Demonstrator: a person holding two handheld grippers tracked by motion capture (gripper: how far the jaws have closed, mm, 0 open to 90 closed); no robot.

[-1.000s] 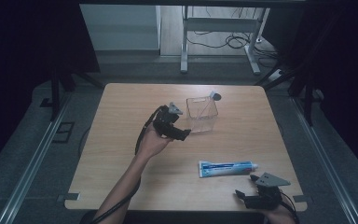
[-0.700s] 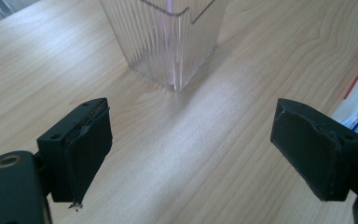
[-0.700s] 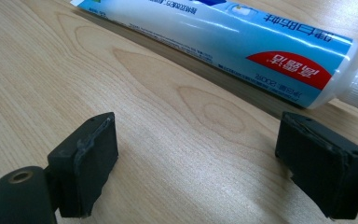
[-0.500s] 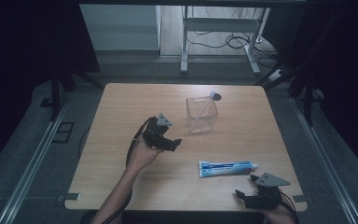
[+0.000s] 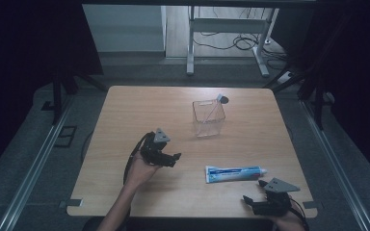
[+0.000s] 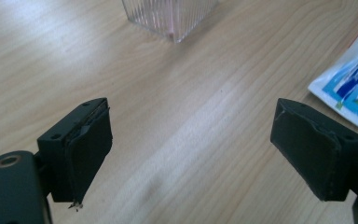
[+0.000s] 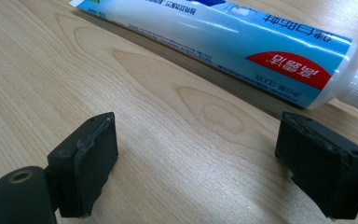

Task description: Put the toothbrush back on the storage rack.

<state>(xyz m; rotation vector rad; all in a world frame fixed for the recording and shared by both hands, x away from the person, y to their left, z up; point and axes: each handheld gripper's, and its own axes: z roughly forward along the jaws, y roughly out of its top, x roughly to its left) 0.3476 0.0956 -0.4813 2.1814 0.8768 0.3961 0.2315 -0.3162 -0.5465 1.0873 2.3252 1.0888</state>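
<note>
- Overhead, in the high view, the toothpaste tube point(image 5: 235, 173) lies flat near the tabletop's front right corner, cap toward the right edge. The clear cup point(image 5: 208, 117) stands upright toward the far edge, right of centre, with a toothbrush point(image 5: 215, 106) leaning in it.
- The left gripper point(image 5: 171, 159) hangs over the front left part of the tabletop, aimed at the tube but well apart from it. The right gripper point(image 5: 251, 201) sits at the front edge, just beside the tube's cap end.
- Against the earlier high views, the left gripper has drawn back from beside the cup toward the front edge and sunk lower; the right gripper, tube and cup are unchanged.
- Next, the left gripper view: the left gripper point(image 6: 191, 140) has its jaws spread wide over bare wood, nothing between them; the tube's point(image 6: 354, 88) flat crimped end shows at the right, the cup's point(image 6: 172, 16) base beyond.
- The right gripper view: the right gripper point(image 7: 196, 154) is spread too and empty, the tube point(image 7: 223, 42) lying crosswise just beyond the jaws.
- Likely risk: a jaw tip nudging the round tube would roll or skid it toward the front edge; a pinch on the soft body could slip.
</note>
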